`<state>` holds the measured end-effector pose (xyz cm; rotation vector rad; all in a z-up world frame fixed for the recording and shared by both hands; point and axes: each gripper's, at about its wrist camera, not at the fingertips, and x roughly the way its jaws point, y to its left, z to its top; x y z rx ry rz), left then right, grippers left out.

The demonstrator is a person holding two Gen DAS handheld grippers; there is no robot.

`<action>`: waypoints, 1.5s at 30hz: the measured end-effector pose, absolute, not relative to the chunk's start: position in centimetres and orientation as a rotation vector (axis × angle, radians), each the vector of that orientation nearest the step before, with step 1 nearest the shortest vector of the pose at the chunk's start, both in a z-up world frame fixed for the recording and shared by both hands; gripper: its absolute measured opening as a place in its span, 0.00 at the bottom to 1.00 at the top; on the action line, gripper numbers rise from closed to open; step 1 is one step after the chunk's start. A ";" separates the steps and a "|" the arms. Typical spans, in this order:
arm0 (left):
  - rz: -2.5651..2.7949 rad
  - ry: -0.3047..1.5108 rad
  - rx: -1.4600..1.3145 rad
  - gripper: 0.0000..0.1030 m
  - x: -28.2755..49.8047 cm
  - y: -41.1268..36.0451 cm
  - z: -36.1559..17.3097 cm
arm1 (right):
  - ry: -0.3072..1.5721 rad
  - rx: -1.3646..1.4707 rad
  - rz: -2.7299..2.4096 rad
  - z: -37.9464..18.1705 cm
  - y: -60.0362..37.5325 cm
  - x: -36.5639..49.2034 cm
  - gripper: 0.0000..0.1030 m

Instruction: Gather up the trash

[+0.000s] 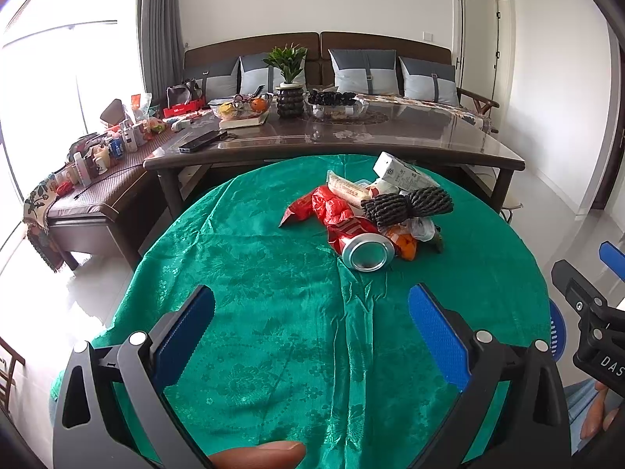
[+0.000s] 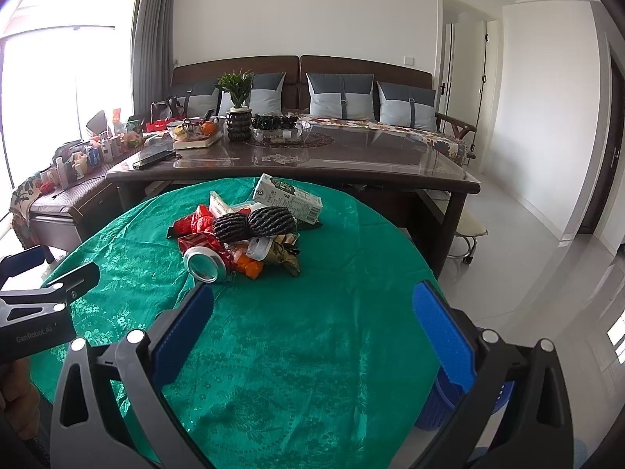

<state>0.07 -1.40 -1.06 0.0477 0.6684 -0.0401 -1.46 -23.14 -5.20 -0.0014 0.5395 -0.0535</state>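
Here the trash pile (image 1: 375, 215), with a can (image 1: 367, 252) nearest, is heaped toward the table's (image 1: 254, 273) far edge. Both tools, left (image 1: 312, 312) and right (image 2: 312, 312), hover wide open and empty over the near edge, presumably poised to reach in; a blue basket (image 2: 441, 402) waits just beside the right edge.
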 end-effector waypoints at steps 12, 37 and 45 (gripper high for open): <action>-0.041 0.672 0.045 0.95 0.1 -1.5 -1.1 | 0.543 0.003 -0.053 -5.4 -23.3 -1.4 0.96; -0.043 0.711 0.029 0.95 1.0 -0.6 -2.4 | 0.566 0.004 -0.051 -5.8 -23.5 -0.9 0.96; -0.061 0.715 0.042 0.95 1.0 -0.9 -2.8 | 0.571 0.006 -0.051 -6.0 -23.7 -0.8 0.96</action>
